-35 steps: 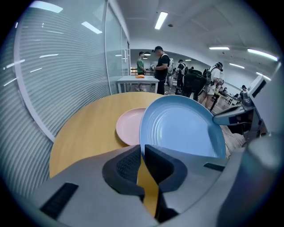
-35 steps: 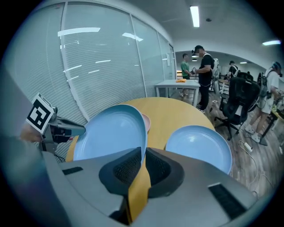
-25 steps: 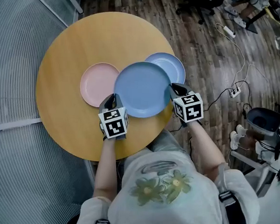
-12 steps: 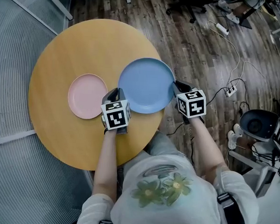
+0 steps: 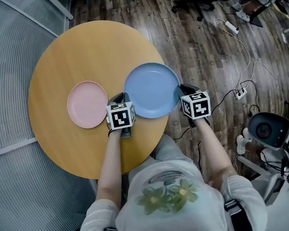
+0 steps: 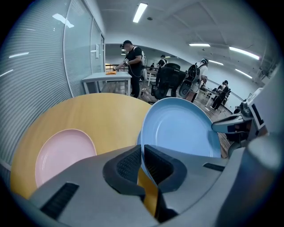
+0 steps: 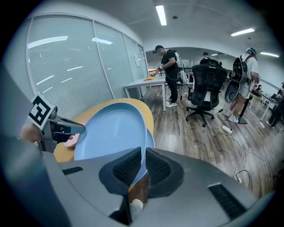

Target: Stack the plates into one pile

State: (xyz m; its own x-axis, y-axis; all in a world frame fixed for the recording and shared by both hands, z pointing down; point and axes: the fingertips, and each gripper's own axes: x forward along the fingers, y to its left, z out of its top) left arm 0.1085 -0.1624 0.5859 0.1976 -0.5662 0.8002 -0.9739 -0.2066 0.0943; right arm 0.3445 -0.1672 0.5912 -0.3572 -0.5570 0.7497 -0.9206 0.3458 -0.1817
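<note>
A large blue plate [image 5: 151, 90] [image 6: 182, 128] [image 7: 111, 128] hangs over the right side of the round wooden table [image 5: 65, 52], held by its rim from both sides. My left gripper [image 5: 120, 98] [image 6: 143, 150] is shut on its near-left rim. My right gripper [image 5: 182, 89] [image 7: 143, 155] is shut on its right rim. A smaller light-blue plate [image 7: 149, 138] lies under it, showing only as a sliver in the right gripper view and hidden in the head view. A pink plate [image 5: 87, 104] [image 6: 62, 153] lies flat on the table to the left, apart from the blue one.
The table's right edge runs just beyond the blue plate. On the wood floor beside it lie cables and a power strip [image 5: 241, 94], with a black round bin [image 5: 264, 128] nearby. A white desk [image 6: 106, 80], office chairs [image 7: 205, 88] and people stand farther back.
The large blue plate has been carried right by both grippers, off the pink plate's edge and over the smaller blue plate, which it now covers.
</note>
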